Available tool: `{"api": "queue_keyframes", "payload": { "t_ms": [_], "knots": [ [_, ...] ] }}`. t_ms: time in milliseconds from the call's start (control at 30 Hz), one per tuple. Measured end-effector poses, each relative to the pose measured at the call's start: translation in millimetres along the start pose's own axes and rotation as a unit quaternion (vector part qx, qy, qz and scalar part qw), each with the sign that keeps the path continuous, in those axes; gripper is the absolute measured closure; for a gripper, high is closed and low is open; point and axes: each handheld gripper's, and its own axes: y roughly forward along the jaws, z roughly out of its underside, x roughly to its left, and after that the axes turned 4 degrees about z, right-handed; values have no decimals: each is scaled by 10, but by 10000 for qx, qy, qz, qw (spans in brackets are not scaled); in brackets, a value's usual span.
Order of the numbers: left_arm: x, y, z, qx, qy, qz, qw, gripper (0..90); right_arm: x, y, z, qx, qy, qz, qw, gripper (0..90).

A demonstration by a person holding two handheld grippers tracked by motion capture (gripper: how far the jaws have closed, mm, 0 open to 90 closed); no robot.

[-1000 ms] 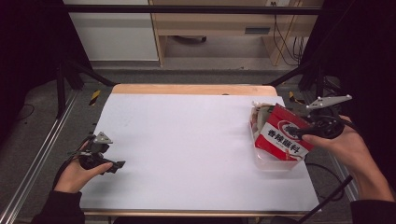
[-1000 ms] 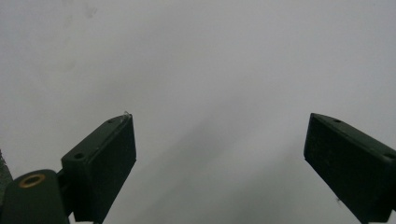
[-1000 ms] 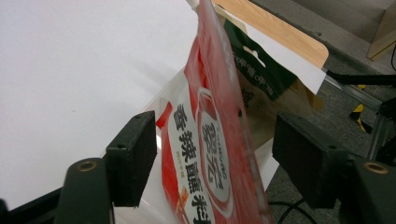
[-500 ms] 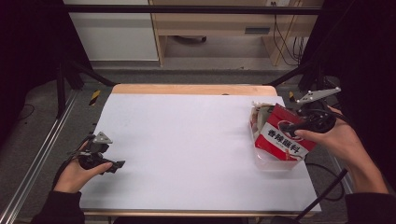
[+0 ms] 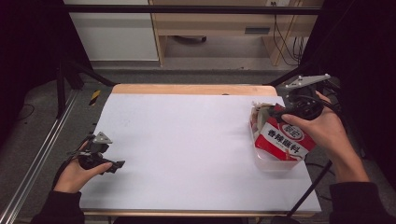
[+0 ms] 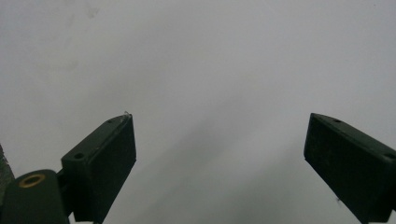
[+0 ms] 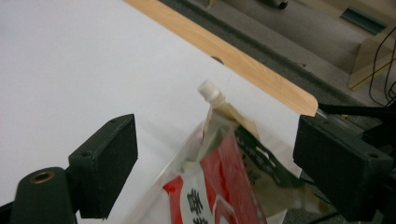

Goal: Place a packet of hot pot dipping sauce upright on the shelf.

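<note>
**High view: two grippers wide apart, pouches in a tub at the right edge**

High view, left first: the person's left hand (image 5: 74,173) rests on the white table (image 5: 187,140) near its 8 o'clock corner, holding the left gripper (image 5: 113,166), whose jaws point toward 3 o'clock. In the left gripper view the two black jaws stand spread wide with bare white tabletop between them; the left gripper is released and grasps nothing.

The middle of the table lies bare. A strip of pale wood (image 5: 187,88) shows along the far edge at 12 o'clock.

At about 3 o'clock, hard by the right edge, sits a clear plastic tub (image 5: 273,162) with sauce pouches standing in it. The front one is a red pouch (image 5: 285,140) with a white label and printed characters. Behind it leans a second pouch topped by a white screw spout (image 7: 208,90), tilted toward 11 o'clock in the right gripper view.

The person's right hand (image 5: 322,130) is over the tub's far right side, carrying the right gripper (image 7: 215,149) with its grey plate (image 5: 306,81) on top. In the right gripper view its jaws are parted wide, one on each side of the pouches and above them, touching neither as far as I can see. The right gripper too is released, gripping nothing.
</note>
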Motion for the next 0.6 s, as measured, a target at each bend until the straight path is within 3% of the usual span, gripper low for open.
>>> {"api": "queue_keyframes", "payload": {
  "t_ms": [200, 467, 600],
  "knots": [
    [10, -13, 11, -29, -22, -14, 10000, 93, 139, 36, -209, -240, 66, 134, 9996, 141],
    [2, -20, 3, -135, -8, -79, 9999, 94, 419, 24, -466, -592, 41, 99, 9982, 140],
    [10, -23, 10, -117, -16, -58, 9999, 92, 555, 72, -559, -640, 62, 40, 9979, 136]
  ]
}}
